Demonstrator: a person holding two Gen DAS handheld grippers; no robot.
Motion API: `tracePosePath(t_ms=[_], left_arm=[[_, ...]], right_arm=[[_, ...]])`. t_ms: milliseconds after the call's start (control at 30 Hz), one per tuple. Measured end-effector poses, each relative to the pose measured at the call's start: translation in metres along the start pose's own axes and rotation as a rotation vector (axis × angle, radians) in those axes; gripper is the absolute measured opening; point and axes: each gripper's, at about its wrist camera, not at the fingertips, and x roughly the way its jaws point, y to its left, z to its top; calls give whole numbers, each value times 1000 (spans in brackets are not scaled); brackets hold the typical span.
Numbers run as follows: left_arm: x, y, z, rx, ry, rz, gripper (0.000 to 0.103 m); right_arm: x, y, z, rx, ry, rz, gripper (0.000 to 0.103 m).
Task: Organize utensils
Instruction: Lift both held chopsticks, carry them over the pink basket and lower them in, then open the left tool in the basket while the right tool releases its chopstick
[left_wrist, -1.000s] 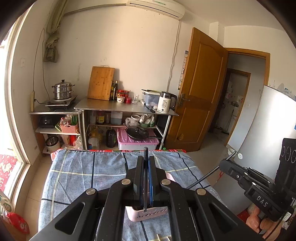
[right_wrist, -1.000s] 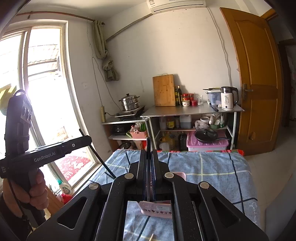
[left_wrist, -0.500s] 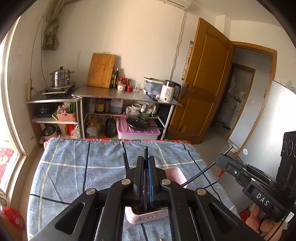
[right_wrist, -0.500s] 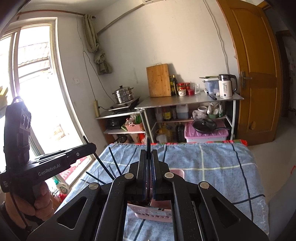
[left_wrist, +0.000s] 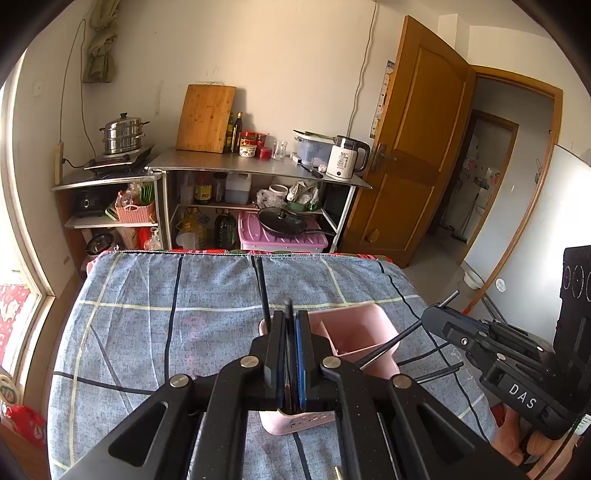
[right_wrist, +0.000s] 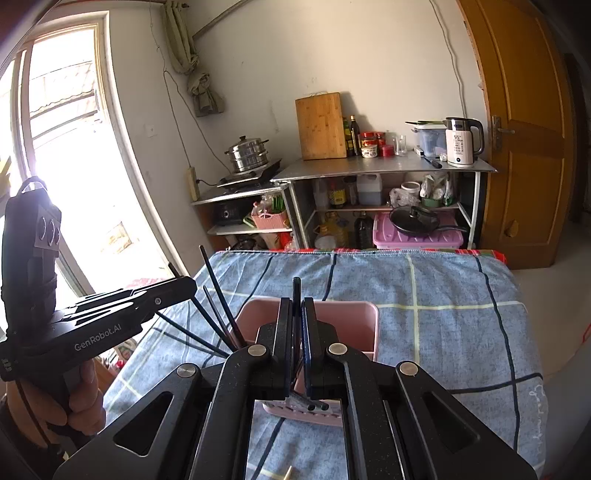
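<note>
Presently, depositing step: left tool (left_wrist: 291, 314) and right tool (right_wrist: 297, 295), each pinching a black chopstick, poised above the pink caddy (right_wrist: 332, 314) on the bed; next, tips lowered into its compartment, then released.

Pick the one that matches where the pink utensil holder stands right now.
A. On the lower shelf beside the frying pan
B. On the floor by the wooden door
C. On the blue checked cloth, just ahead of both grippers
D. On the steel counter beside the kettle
C: the pink utensil holder rests on the blue checked cloth, with dark chopsticks leaning out of it.
</note>
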Motion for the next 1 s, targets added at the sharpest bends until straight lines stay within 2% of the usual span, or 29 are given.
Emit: tracePosePath(t_ms=[267,667,1000], left_arm=[[-16,4,-1,-19,-27,5,14],[-66,-4,-22,8,-94,18,14],[-101,-8,-45,-7,-133,-21,16]], right_arm=[[-14,1,1,-12,-12,-10,10],[-64,4,-21,-9,-60,-7,11],[-91,5,-44,4,-77,-4,11]])
